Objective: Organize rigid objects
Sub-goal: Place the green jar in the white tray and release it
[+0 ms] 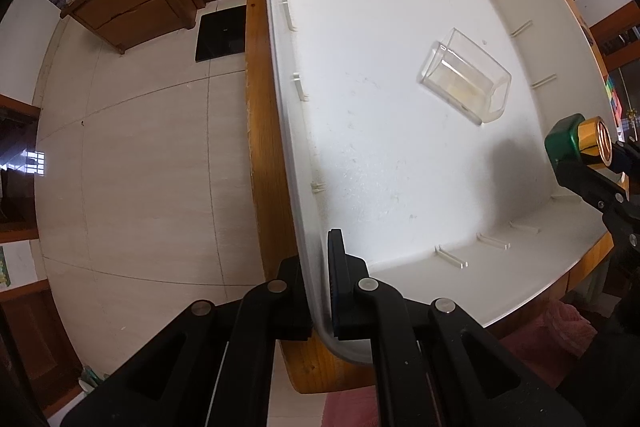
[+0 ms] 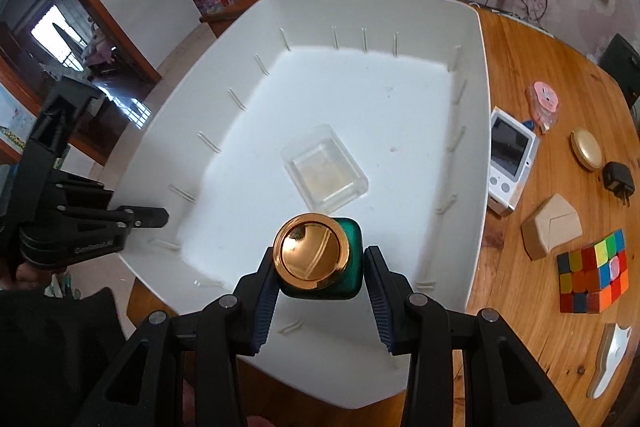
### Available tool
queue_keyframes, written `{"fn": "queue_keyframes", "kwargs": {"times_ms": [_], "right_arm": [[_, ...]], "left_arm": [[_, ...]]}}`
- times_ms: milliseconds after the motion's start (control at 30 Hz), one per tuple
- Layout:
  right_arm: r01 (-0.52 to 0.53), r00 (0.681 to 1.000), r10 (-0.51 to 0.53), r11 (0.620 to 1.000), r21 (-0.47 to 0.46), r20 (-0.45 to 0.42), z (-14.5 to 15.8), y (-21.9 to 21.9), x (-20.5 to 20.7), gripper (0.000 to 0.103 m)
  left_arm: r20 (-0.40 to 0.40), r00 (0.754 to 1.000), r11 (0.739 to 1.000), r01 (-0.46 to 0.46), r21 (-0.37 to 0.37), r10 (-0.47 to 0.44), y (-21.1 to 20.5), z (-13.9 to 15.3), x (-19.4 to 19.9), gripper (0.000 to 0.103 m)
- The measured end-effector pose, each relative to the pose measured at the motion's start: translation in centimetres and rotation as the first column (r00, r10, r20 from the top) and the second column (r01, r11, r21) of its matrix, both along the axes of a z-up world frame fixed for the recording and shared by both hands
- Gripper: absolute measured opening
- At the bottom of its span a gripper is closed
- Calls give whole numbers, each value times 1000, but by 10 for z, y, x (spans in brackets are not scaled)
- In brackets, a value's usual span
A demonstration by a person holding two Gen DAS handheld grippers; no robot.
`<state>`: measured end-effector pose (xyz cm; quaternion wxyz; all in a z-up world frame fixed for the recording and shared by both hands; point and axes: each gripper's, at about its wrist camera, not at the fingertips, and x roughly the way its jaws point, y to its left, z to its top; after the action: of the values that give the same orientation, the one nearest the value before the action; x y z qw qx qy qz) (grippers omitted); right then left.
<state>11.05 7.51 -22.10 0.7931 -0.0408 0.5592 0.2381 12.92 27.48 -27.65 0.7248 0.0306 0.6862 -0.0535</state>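
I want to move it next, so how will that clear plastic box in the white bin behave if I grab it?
The clear plastic box looks thin-walled and empty: probably light and stiff. Its glossy sides may slip between pads. Lying flat in the white bin, it should slide, not roll.

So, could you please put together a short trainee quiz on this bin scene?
1. True or false: the left gripper is shut on the rim of the large white plastic bin.
2. What does the right gripper hold? A) multicoloured puzzle cube B) green bottle with a shiny gold cap C) black plug adapter
3. Fill in: the only thing lying on the bin's floor is a clear plastic ____.

Key: 1 true; 2 B; 3 box.
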Motion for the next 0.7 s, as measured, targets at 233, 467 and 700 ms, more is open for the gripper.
{"fn": "queue_keyframes", "kwargs": {"times_ms": [233,467,700], "right_arm": [[19,999,-21,999,42,46,8,-8,1,55],[79,983,-97,990,115,156,28,-34,-1,69],[213,925,-256,961,176,281,47,-80,-3,72]], "left_arm": [[-1,1000,1000,0,4,0,0,2,-1,6],[-4,1000,1000,-13,10,13,2,1,0,6],[-3,999,999,-38,21,38,3,2,1,6]]}}
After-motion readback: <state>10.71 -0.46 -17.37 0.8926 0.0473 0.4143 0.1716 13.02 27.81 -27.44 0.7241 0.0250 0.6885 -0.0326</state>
